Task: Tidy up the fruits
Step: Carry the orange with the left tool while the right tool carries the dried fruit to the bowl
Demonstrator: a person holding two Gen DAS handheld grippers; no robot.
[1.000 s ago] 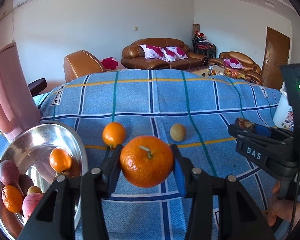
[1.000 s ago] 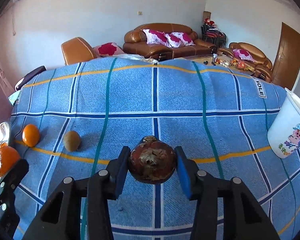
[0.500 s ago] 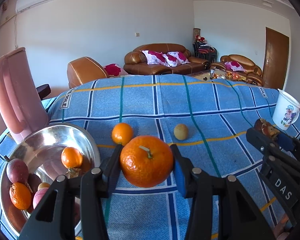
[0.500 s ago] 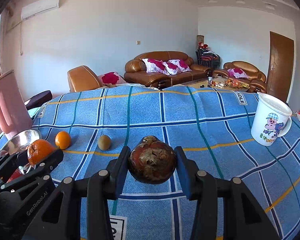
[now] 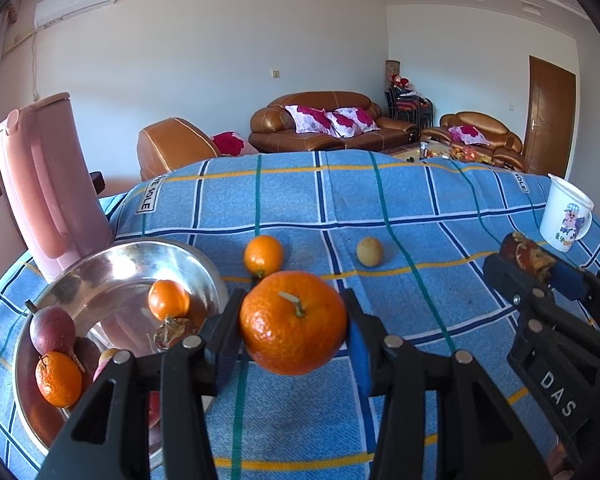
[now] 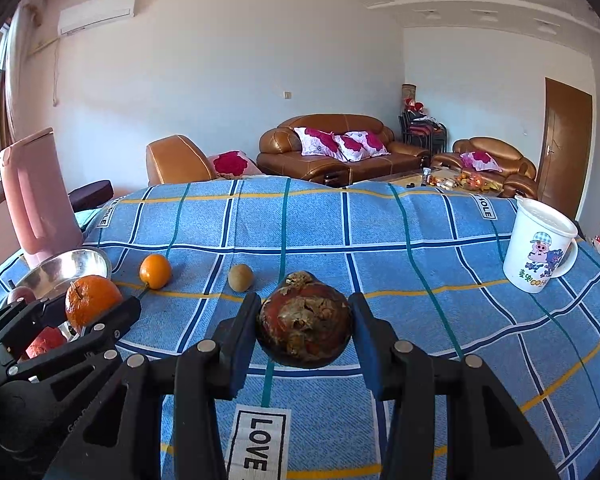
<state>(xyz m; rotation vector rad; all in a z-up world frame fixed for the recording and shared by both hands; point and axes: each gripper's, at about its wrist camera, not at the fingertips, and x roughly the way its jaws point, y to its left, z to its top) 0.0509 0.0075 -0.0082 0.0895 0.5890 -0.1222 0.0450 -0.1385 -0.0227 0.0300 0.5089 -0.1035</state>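
Left gripper (image 5: 294,322): black two-finger tool with blue pads, clamped on a large round orange mandarin with a short stem (image 5: 293,322); fruit held clear above the cloth, grip unchanged from a second ago.
Right gripper (image 6: 304,320): same build, fingers clamped on a dark red-brown mottled round fruit with a dried crown (image 6: 303,319); grip unchanged as well.
Change, left view: the shiny round steel bowl (image 5: 196,264) now shows more fully at lower left, and the right gripper sits lower and further right in the frame than before, its "DAS" label now legible.
Change, right view: a second ago the frame was mostly cloth; now the wall, window and ceiling fill the upper half, and the left gripper with its mandarin has come into full sight at left.
Bowl contents: one small orange mandarin (image 5: 168,300), a second one at the near rim (image 5: 58,373), a purple-red oval fruit (image 5: 52,330), a brown dried-looking fruit (image 5: 172,330); others partly hidden by the gripper.
Loose on cloth: a small orange fruit (image 5: 263,255) just beyond the bowl, and a small tan-brown round fruit (image 5: 369,251) to its right, apart; both where they were.
Surface: blue checked cloth with yellow and green stripes (image 5: 379,200).
Bystanders: tall pink plastic jug (image 5: 48,184) behind the bowl; white cartoon-printed mug (image 6: 539,246) at far right.
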